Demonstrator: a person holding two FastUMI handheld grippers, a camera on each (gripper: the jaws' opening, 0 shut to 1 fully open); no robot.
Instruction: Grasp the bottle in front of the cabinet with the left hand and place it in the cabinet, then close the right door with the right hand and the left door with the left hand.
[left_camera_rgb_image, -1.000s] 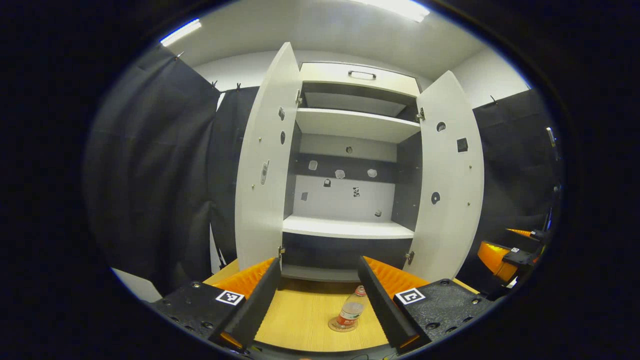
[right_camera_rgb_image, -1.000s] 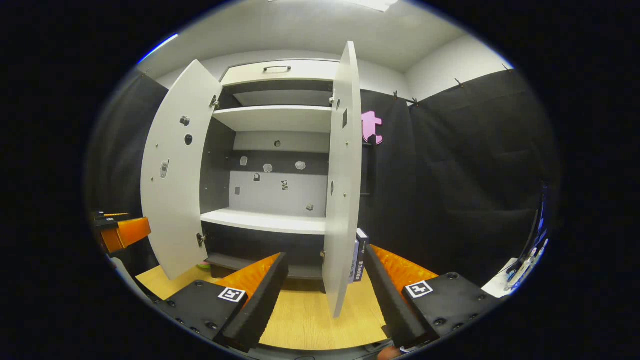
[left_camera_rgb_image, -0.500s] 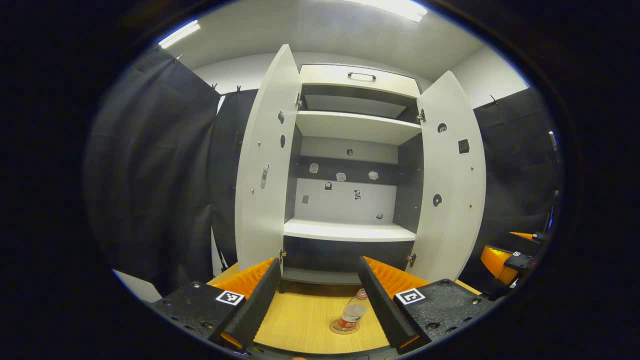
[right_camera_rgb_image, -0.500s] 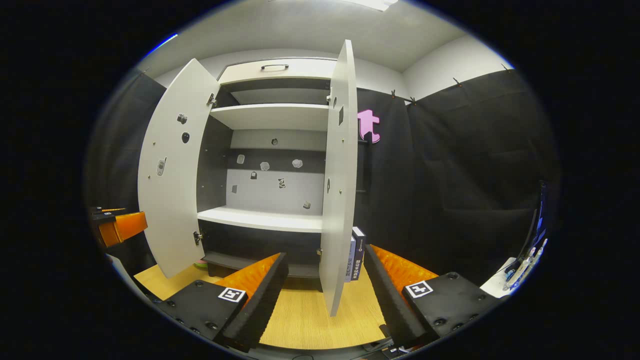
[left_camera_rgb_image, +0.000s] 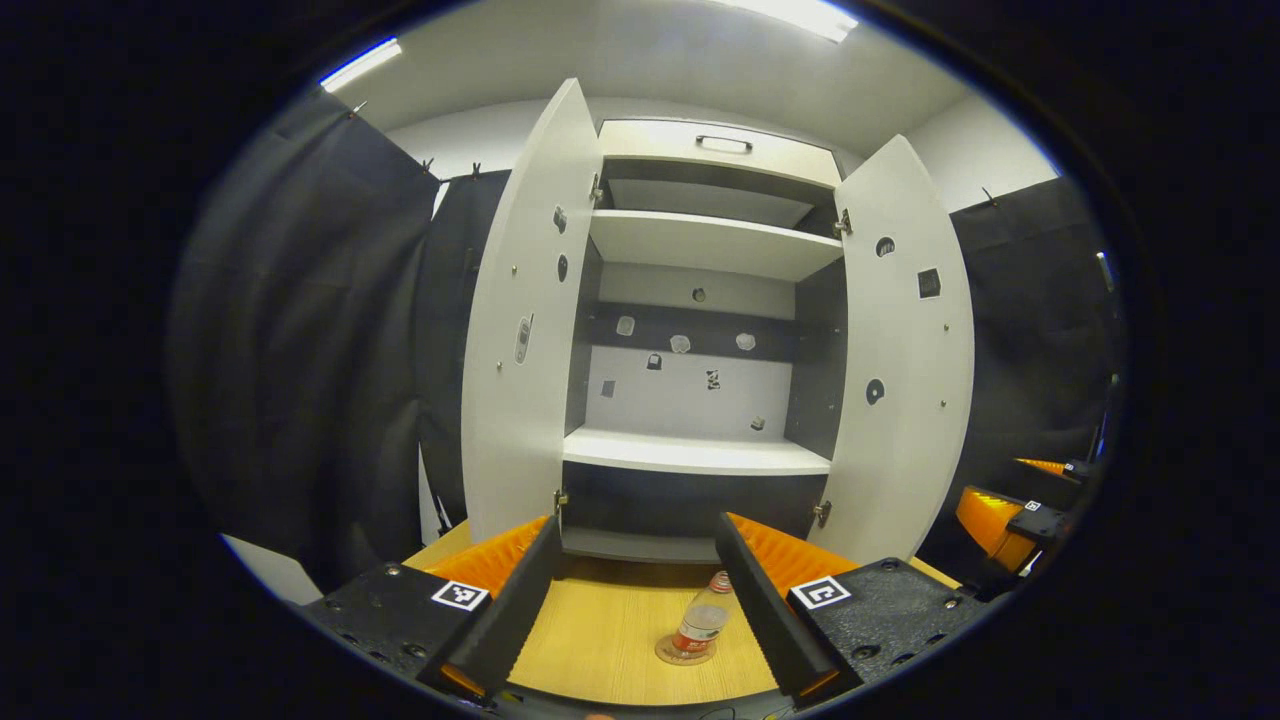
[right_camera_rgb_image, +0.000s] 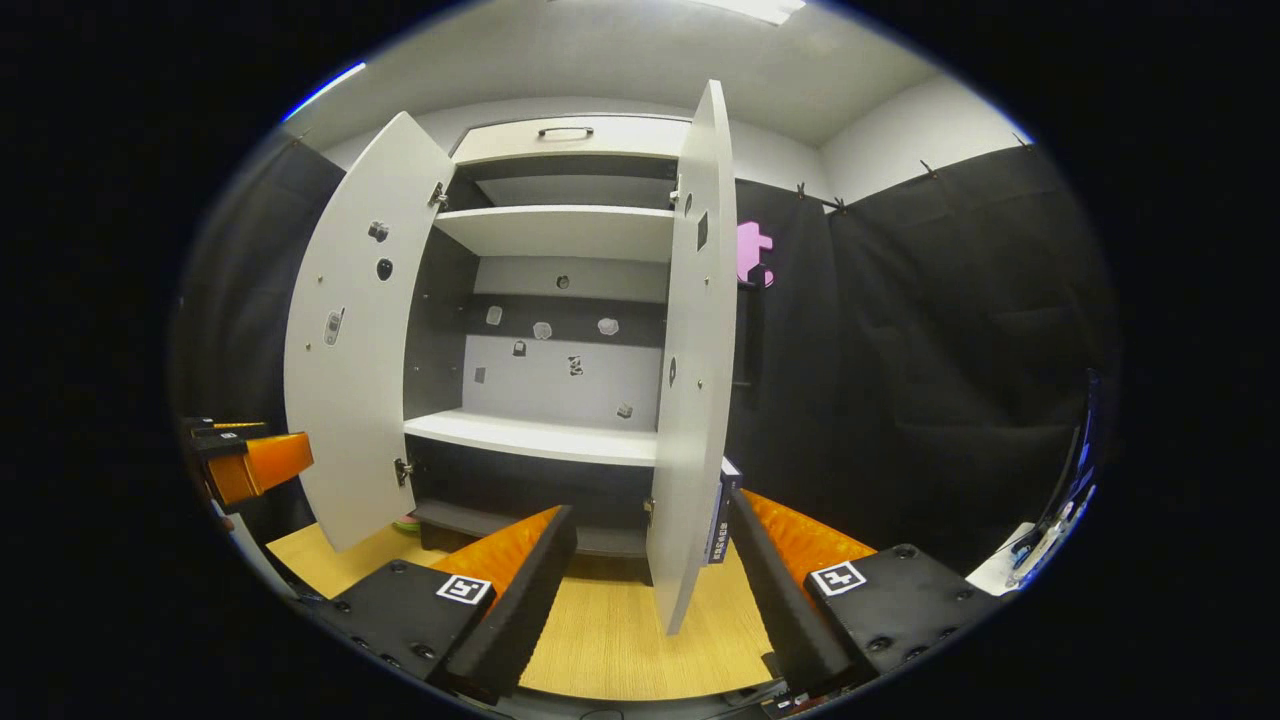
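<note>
Your left gripper (left_camera_rgb_image: 632, 600) is spread wide over the upright bottle (left_camera_rgb_image: 700, 627); your right gripper (right_camera_rgb_image: 650, 590) gapes too, cabinet (left_camera_rgb_image: 700, 245) doors open.

Both claw cams face open cabinet (left_camera_rgb_image: 700, 455) (right_camera_rgb_image: 540, 440) from table level; right cam further right.

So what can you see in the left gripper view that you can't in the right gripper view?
Left gripper view: a bottle stands upright on the wooden table in front of the cabinet, ungrasped, and the right gripper sits at the far right edge.
Right gripper view: a dark box stands behind the right door, and the left gripper sits at the left edge.
Both views: the cabinet with bare shelves, both doors open, and the table.
</note>
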